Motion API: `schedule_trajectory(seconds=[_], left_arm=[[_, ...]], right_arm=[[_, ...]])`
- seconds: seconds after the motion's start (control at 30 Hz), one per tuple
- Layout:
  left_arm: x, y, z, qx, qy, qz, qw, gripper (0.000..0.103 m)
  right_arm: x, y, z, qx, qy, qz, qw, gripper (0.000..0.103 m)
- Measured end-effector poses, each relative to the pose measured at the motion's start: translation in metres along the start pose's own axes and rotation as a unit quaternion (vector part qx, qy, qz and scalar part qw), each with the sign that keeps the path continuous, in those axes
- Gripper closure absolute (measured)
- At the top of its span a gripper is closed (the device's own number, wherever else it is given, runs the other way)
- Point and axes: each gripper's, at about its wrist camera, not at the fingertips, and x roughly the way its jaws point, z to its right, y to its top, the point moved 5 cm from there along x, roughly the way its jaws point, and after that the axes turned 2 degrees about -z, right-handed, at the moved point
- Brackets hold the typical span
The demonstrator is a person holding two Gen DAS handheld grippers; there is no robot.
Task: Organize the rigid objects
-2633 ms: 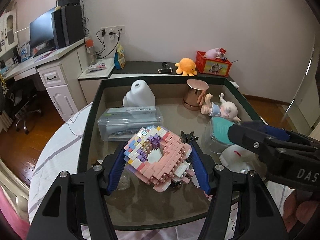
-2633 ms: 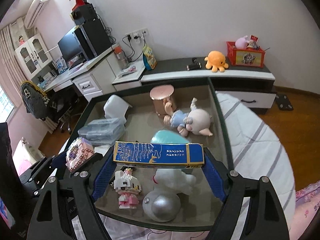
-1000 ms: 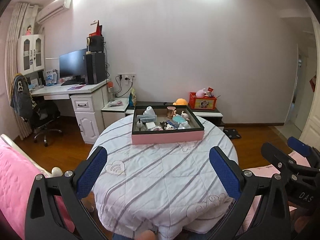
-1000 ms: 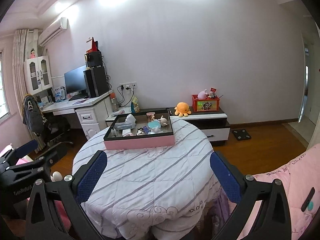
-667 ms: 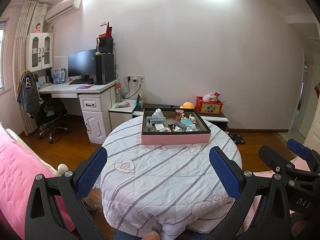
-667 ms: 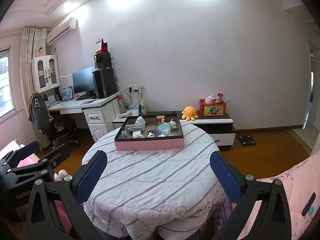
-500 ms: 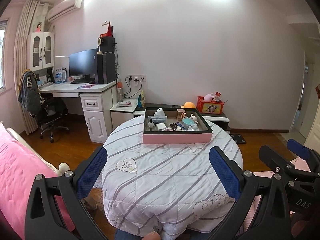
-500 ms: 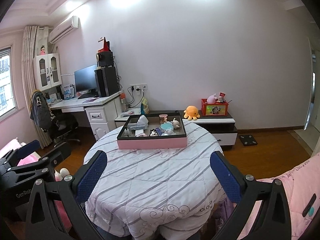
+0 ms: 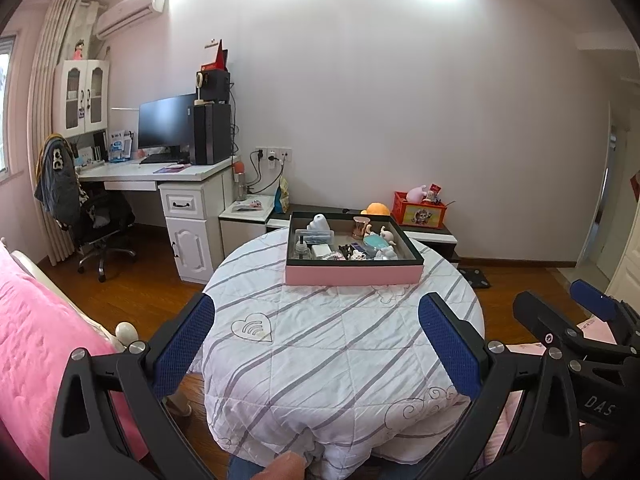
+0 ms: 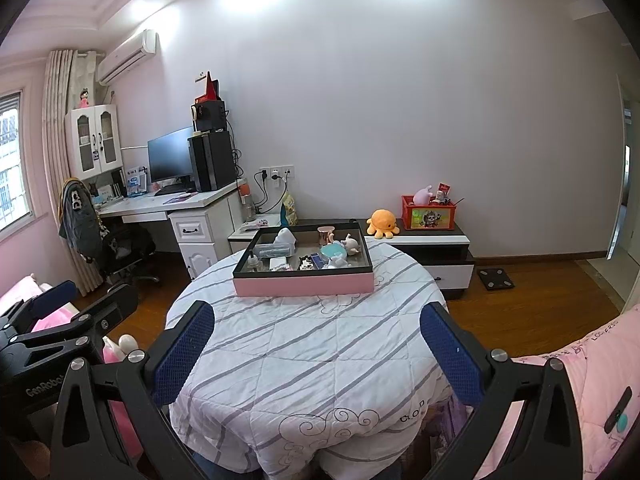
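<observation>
Left gripper (image 9: 316, 340) and right gripper (image 10: 316, 344), marked "DAS", both spread wide and empty; tray (image 9: 352, 274) at the table's (image 9: 320, 344) far edge.

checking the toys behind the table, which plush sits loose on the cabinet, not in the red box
The orange octopus, sitting on the cabinet top left of the red box; the pink plush pokes out of that box.

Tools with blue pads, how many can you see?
2. The left tool hangs open at the near edge of the round table, and the right tool hangs open beside it. Neither holds anything.
</observation>
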Motion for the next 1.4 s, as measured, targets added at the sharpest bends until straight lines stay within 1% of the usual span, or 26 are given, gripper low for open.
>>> schedule_trajectory(seconds=[0.13, 0.37, 0.63, 0.77, 0.93, 1.2, 1.4], left_arm=[[-0.0022, -0.0033, 0.0007, 0.004, 0.009, 0.009, 0.9999, 0.0], [-0.0042, -0.0029, 0.004, 0.007, 0.02, 0.014, 0.9997, 0.0], [-0.0041, -0.0019, -0.0013, -0.001, 0.026, 0.008, 0.9996, 0.0], [-0.0009, -0.0024, -0.002, -0.002, 0.025, 0.001, 0.9997, 0.0], [-0.0022, -0.0018, -0.0018, 0.0, 0.027, 0.006, 0.9996, 0.0], [-0.0018, -0.0025, 0.0013, 0.001, 0.009, 0.0, 1.0, 0.0], [-0.0054, -0.0026, -0.0012, -0.001, 0.013, 0.012, 0.9998, 0.0]], right_arm=[[0.0003, -0.0001, -0.0004, -0.001, -0.001, 0.001, 1.0, 0.0], [-0.0038, 0.0031, -0.0049, -0.008, -0.008, 0.01, 1.0, 0.0], [-0.0066, 0.0046, -0.006, -0.007, -0.013, 0.013, 1.0, 0.0], [-0.0059, 0.004, -0.0043, -0.004, -0.018, 0.013, 1.0, 0.0], [-0.0055, 0.0033, -0.0037, -0.003, -0.02, 0.011, 1.0, 0.0], [-0.0054, 0.0024, -0.0042, -0.003, -0.02, 0.01, 1.0, 0.0], [-0.0045, -0.0003, -0.0051, -0.003, -0.02, 0.006, 1.0, 0.0]])
